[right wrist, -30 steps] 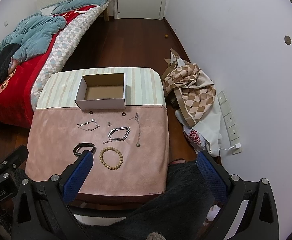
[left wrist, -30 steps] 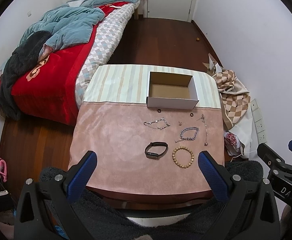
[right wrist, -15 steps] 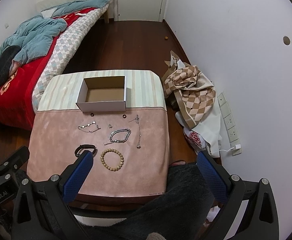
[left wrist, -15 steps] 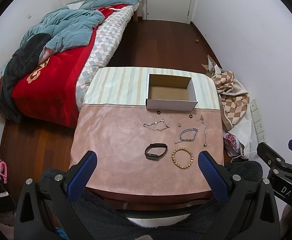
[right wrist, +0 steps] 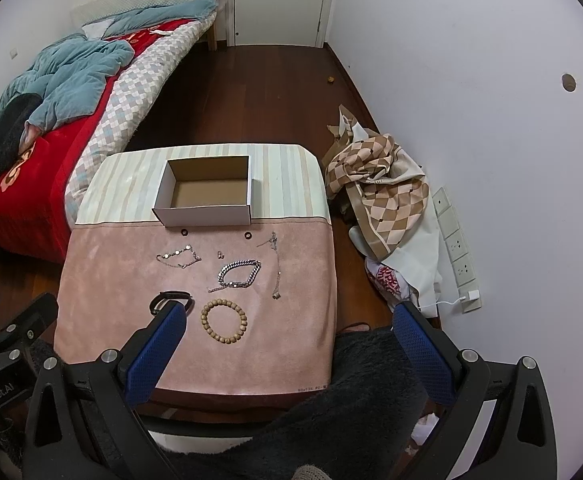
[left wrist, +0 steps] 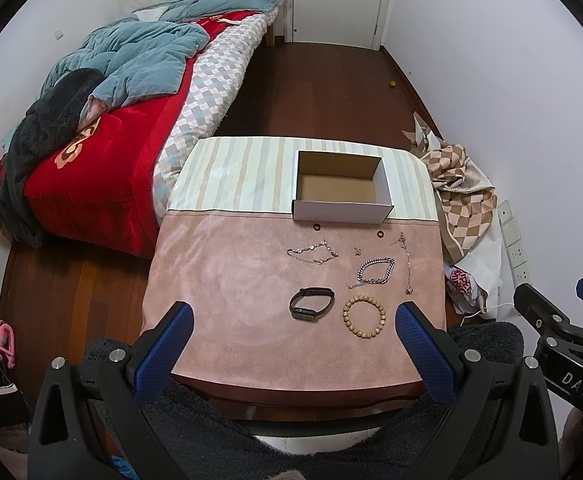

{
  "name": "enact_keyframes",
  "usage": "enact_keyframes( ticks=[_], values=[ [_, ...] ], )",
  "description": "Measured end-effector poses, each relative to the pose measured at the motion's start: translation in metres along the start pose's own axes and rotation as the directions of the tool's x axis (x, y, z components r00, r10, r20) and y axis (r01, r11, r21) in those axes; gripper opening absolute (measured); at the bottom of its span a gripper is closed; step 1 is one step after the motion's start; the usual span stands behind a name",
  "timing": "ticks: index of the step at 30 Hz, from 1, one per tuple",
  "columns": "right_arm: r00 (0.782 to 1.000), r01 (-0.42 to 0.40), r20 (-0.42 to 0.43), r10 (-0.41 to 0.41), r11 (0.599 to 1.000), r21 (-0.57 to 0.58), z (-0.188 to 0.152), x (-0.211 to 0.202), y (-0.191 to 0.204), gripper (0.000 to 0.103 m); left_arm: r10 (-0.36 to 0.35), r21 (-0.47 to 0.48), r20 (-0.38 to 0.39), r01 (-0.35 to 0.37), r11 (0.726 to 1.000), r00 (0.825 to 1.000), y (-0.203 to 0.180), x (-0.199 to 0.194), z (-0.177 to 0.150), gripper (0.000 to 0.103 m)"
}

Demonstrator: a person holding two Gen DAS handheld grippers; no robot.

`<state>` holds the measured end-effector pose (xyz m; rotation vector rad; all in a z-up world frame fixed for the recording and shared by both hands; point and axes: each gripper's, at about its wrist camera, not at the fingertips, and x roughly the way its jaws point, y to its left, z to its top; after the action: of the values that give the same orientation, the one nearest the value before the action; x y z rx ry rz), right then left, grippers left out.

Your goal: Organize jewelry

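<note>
An open white cardboard box [left wrist: 341, 188] [right wrist: 205, 194] stands empty at the back of the table. In front of it on the pink cloth [left wrist: 227, 280] [right wrist: 111, 276] lie a wooden bead bracelet [left wrist: 364, 317] [right wrist: 224, 321], a black band [left wrist: 312, 303] [right wrist: 169, 300], a silver chain bracelet [left wrist: 375, 272] [right wrist: 239, 273], a thin charm bracelet [left wrist: 312, 252] [right wrist: 178, 257], a thin necklace [left wrist: 406, 260] [right wrist: 276, 264], a small earring [left wrist: 357, 251] and two black rings [left wrist: 316, 226] [right wrist: 248, 235]. My left gripper [left wrist: 291, 344] and right gripper [right wrist: 291, 344] are open and empty, held above the table's near edge.
A bed [left wrist: 103, 120] with red and blue covers stands left of the table. A checked cloth heap [left wrist: 459, 184] [right wrist: 379, 184] lies on the floor at the right, by the white wall with sockets [right wrist: 457, 248]. Dark fleece [left wrist: 291, 440] is below the grippers.
Both grippers have risen and pulled back slightly, so the table looks a little smaller and lower in view. Nothing on the table has moved.
</note>
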<state>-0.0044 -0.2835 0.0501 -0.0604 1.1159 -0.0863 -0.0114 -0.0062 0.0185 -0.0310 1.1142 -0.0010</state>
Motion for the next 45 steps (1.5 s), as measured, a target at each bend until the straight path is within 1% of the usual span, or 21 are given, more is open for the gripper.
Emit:
enact_keyframes(
  ticks=[27, 32, 34, 37, 39, 42, 45],
  values=[
    [1.0, 0.001, 0.007, -0.001, 1.0, -0.003, 0.0, -0.004, 0.003, 0.103, -0.009, -0.012, 0.001, 0.009, 1.0, 1.0, 0.004, -0.005, -0.005, 0.103],
    [1.0, -0.005, -0.005, 0.005, 1.0, 0.004, 0.0, 0.002, 0.004, 0.103, -0.003, -0.015, 0.0, 0.003, 1.0, 1.0, 0.005, 0.004, -0.004, 0.103],
    [1.0, 0.003, -0.012, -0.003, 1.0, 0.007, 0.001, 0.012, 0.005, 0.103, 0.015, -0.013, 0.005, -0.015, 1.0, 1.0, 0.005, 0.015, -0.001, 0.103],
    [0.999, 0.003, -0.047, -0.002, 1.0, 0.021, 0.003, 0.04, 0.006, 0.103, 0.05, -0.009, 0.003, -0.05, 0.999, 0.999, 0.006, 0.039, 0.004, 0.103],
    [0.996, 0.005, -0.087, -0.004, 1.0, 0.019, 0.003, 0.068, 0.008, 0.103, 0.077, 0.003, 0.003, -0.077, 0.997, 0.997, 0.007, 0.056, 0.006, 0.103],
    [0.986, -0.005, -0.164, 0.006, 1.0, 0.008, -0.001, 0.116, 0.013, 0.103, 0.13, 0.041, -0.012, -0.129, 0.991, 0.991, 0.008, 0.092, 0.009, 0.103],
    [0.969, -0.014, -0.246, 0.012, 1.0, -0.005, -0.012, 0.169, 0.019, 0.103, 0.166, 0.066, -0.06, -0.162, 0.985, 0.984, 0.011, 0.132, 0.007, 0.103]
  ],
)
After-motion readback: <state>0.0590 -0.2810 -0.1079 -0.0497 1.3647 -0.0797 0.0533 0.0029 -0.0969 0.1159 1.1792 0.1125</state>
